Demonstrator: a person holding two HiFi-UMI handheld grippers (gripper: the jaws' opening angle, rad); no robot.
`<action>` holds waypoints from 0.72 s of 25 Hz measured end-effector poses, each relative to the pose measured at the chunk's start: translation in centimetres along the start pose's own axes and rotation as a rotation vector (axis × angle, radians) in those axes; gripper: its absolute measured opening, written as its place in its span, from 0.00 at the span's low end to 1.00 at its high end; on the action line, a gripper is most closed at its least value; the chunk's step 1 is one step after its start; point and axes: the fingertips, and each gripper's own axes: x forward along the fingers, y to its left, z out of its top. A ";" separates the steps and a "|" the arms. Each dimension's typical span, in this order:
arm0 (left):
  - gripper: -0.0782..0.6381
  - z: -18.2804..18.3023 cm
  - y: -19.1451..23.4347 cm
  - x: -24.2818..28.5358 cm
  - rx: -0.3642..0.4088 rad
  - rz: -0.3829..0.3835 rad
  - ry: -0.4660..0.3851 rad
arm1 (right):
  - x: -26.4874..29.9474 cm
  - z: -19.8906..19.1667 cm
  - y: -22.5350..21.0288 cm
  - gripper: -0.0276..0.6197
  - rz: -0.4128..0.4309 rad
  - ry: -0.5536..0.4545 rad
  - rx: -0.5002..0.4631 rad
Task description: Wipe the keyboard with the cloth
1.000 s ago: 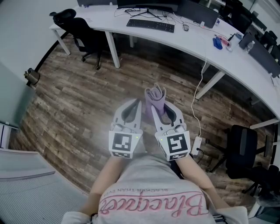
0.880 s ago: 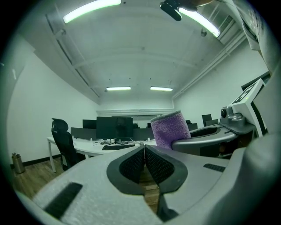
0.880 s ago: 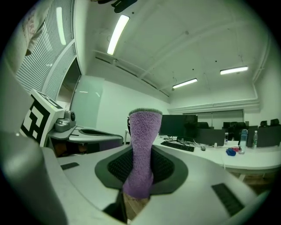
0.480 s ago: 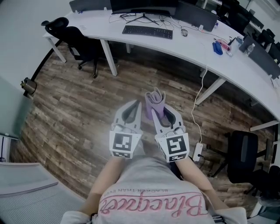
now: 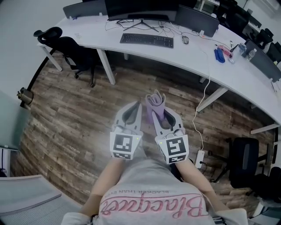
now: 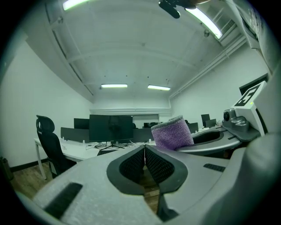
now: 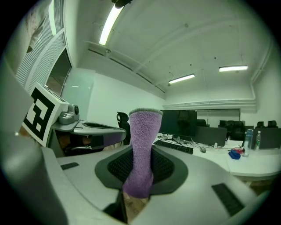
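Office room with a wood floor (image 5: 74,114) underfoot and a long curved white table (image 5: 246,74) across the far side. Head view: the keyboard (image 5: 147,40) sits on the table in front of a monitor (image 5: 140,6), long axis running left-right along the table edge. It's well apart from both grippers, pretty much dead ahead of them. They're side by side near the person's body, over the floor. The right gripper (image 5: 157,110) has its jaws clamped on the purple cloth (image 5: 155,100), which sticks out past the tips toward the table. The left gripper (image 5: 139,103) is just beside it. Left gripper view: jaws pressed together, tips touching, nothing between them, cloth poking up off to the right. Right gripper view: cloth pinched between the jaws, standing up as a folded strip, keyboard showing on the table a bit right of it. My guess is wiping hasn't started yet. The right side has the cloth, so it's the one to bring forward, then sweep along the keyboard's length.
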 end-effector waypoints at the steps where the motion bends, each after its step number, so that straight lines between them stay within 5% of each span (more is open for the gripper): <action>1: 0.12 0.0 0.7 0.6 -0.002 -0.001 -0.001 | 0.8 0.0 -0.2 0.18 -0.001 0.002 -0.001; 18: 0.12 -1.3 10.0 10.1 -0.018 -0.056 0.008 | 13.5 0.4 -3.3 0.18 -0.039 0.030 0.007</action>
